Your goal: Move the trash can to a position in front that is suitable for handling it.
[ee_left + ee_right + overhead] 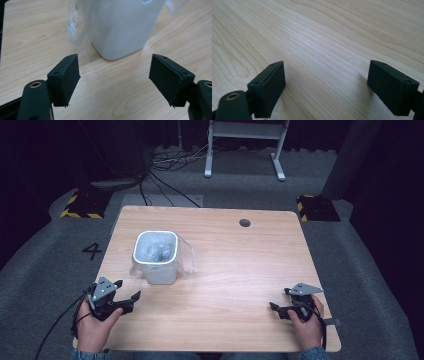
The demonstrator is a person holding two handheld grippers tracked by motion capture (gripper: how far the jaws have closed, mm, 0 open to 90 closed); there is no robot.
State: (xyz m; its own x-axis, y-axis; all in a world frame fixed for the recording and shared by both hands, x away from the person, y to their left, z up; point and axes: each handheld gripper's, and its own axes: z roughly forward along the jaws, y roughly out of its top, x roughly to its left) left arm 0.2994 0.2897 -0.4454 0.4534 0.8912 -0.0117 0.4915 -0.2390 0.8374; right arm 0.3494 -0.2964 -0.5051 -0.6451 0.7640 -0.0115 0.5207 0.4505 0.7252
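Note:
A small white bin with a clear plastic liner folded over its rim stands on the left half of the wooden table; crumpled clear plastic lies inside it. My left gripper is held at the front left, just in front of the bin, open with nothing between its jaws. In the left gripper view the bin and its liner stand right beyond the open left gripper. My right gripper is at the front right, open over bare wood.
A round cable hole sits near the table's far edge. On the floor behind are a white desk frame, loose cables and two yellow-and-black blocks. A "4" is marked on the carpet at left.

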